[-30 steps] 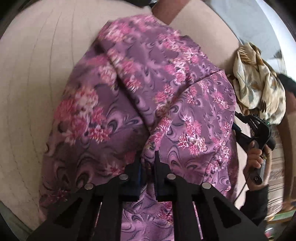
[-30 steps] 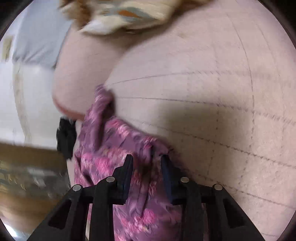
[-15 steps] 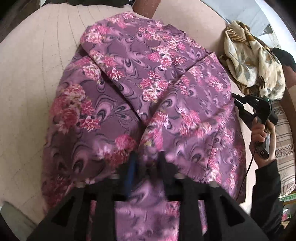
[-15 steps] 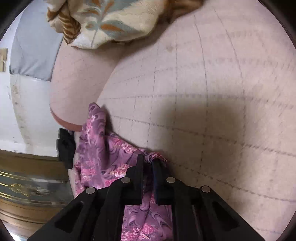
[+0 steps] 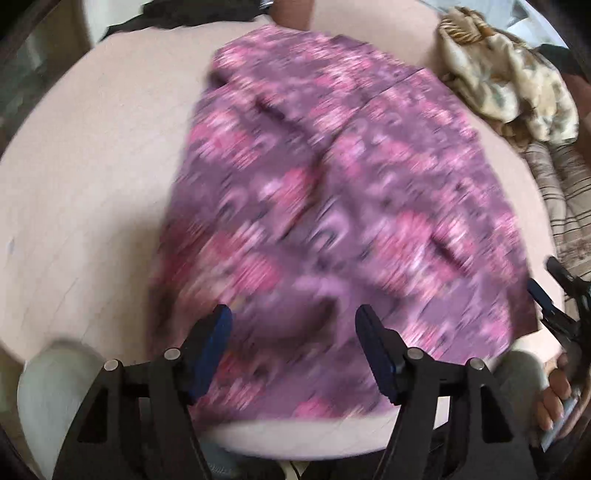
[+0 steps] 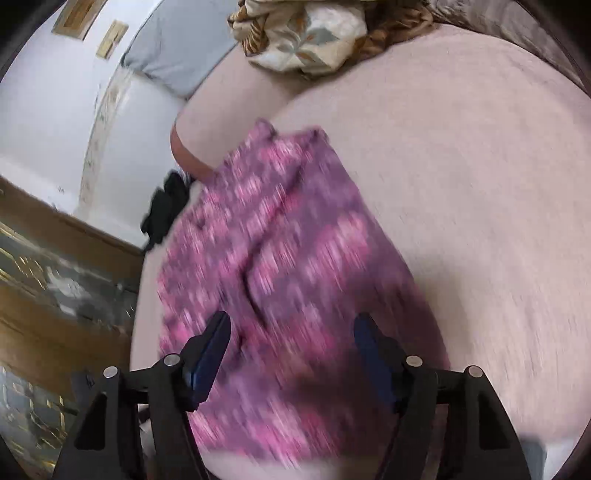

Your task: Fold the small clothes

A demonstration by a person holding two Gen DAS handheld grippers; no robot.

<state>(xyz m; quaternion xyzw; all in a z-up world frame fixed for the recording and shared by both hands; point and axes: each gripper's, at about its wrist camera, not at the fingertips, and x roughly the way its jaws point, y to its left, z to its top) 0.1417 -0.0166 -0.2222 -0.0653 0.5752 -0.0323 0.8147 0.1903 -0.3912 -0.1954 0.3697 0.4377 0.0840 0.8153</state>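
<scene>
A purple garment with pink flowers (image 5: 332, 206) lies spread on the pale pink padded surface (image 5: 92, 184); both views are motion-blurred. My left gripper (image 5: 293, 343) is open and empty just above the garment's near edge. My right gripper (image 6: 291, 350) is open and empty above the same garment (image 6: 288, 258), near its right side. The right gripper also shows at the right edge of the left wrist view (image 5: 554, 306), held in a hand.
A crumpled beige leaf-print cloth (image 5: 506, 70) lies at the far right of the surface, also in the right wrist view (image 6: 306, 33). A black item (image 6: 166, 206) hangs at the surface's far edge. A striped cloth (image 5: 565, 206) lies at the right.
Both grippers were shut on the garment's edge half a second ago; now both have opened, let it go and pulled back. The garment has dropped flat onto the surface.
</scene>
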